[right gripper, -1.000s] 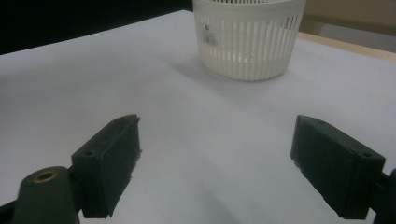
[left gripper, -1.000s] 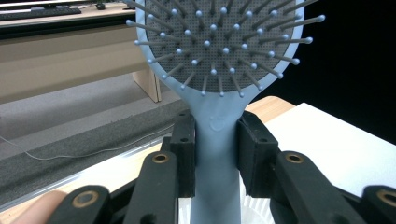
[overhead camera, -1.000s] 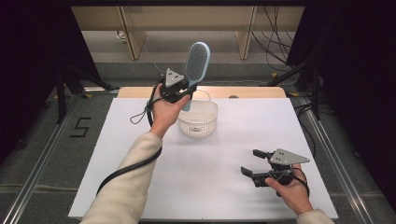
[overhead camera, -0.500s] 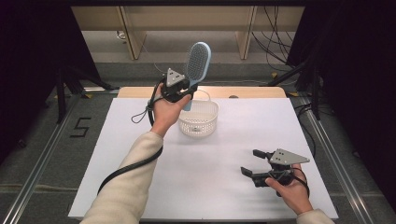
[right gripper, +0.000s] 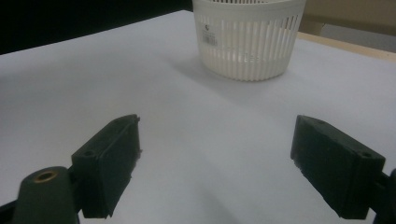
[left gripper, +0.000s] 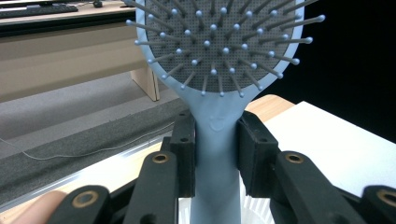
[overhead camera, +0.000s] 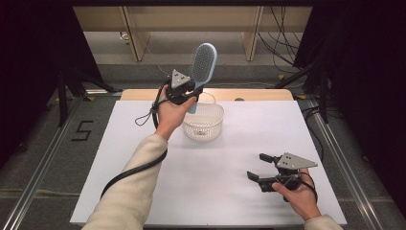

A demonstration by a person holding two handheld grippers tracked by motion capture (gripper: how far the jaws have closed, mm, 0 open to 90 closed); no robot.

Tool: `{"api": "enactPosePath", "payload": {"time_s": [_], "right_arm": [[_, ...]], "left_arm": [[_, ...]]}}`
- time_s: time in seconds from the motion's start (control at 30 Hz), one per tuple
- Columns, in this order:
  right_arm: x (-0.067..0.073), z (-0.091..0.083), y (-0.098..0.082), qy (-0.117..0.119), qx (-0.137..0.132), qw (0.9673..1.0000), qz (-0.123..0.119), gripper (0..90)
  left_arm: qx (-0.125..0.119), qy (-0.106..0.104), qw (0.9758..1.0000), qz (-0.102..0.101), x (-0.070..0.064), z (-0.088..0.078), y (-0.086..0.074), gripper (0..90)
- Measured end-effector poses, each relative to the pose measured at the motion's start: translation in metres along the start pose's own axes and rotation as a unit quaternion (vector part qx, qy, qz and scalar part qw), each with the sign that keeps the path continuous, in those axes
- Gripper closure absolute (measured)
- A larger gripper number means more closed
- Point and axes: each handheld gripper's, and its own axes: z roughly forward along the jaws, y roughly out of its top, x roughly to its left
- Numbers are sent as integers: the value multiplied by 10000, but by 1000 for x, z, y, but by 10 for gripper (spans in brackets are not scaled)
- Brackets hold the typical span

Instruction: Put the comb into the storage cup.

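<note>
Nothing has moved since the earlier frame. The left gripper [overhead camera: 191, 91] clamps the hairbrush [overhead camera: 202, 64] upright above the basket [overhead camera: 204, 120] near the table's [overhead camera: 143, 143] far edge. The right gripper [overhead camera: 261, 167] rests wide open, empty, near the right front corner.

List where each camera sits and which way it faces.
High view: above the person's side, looking forward and down on the table; shows both forearms, the left gripper gripping a hairbrush over the basket, and the right gripper standing open.
Left gripper view: on that gripper, looking along its jaws, clamped on the hairbrush handle; a fingertip at the bottom left.
Right gripper view: low over the table, looking between its open jaws at the basket.
Shared: all three views show the basket.
</note>
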Motion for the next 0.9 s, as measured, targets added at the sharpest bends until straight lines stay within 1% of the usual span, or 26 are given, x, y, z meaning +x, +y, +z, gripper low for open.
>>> {"api": "enactPosePath", "payload": {"time_s": [0.63,0.9], "right_arm": [[0,0,0,-2,15,10000,11,164],[0,0,0,-3,7,10000,0,164]], "left_arm": [[25,3,10000,15,0,4,-3,699],[33,-30,10000,42,0,6,-4,699]]}}
